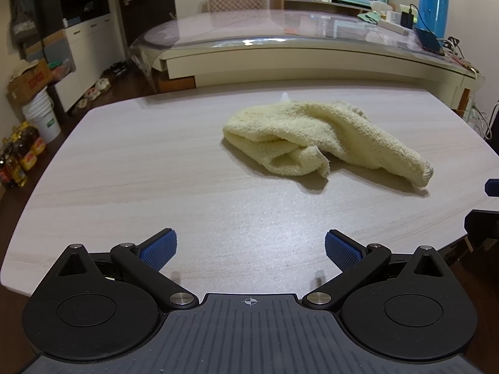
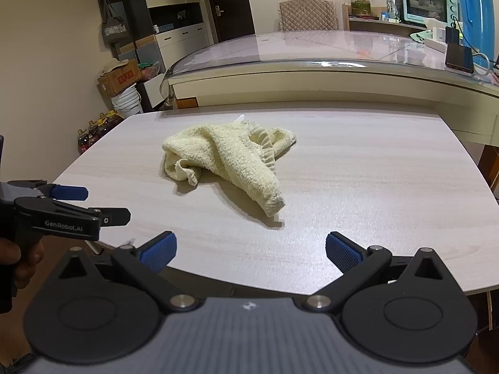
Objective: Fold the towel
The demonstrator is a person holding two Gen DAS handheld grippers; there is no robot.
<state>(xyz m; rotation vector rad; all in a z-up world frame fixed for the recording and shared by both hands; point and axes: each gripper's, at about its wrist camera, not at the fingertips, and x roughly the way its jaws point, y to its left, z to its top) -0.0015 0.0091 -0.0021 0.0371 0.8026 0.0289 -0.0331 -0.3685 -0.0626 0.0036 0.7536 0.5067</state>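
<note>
I see my left gripper [image 1: 250, 249] with fingers spread wide, holding nothing | yellow towel [image 1: 324, 138] lies crumpled in the middle of the table [image 1: 124, 171] | my right gripper [image 2: 250, 249] also spread, empty, near the table edge.

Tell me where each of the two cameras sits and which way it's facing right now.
Left wrist: on the left gripper, low over the near table edge, facing the crumpled towel ahead-right; its own open fingers show.
Right wrist: on the right gripper, just off the near edge, facing the towel ahead-left; open fingers, the left gripper and a hand at left.
Shared: towel, table, blue flask.
</note>
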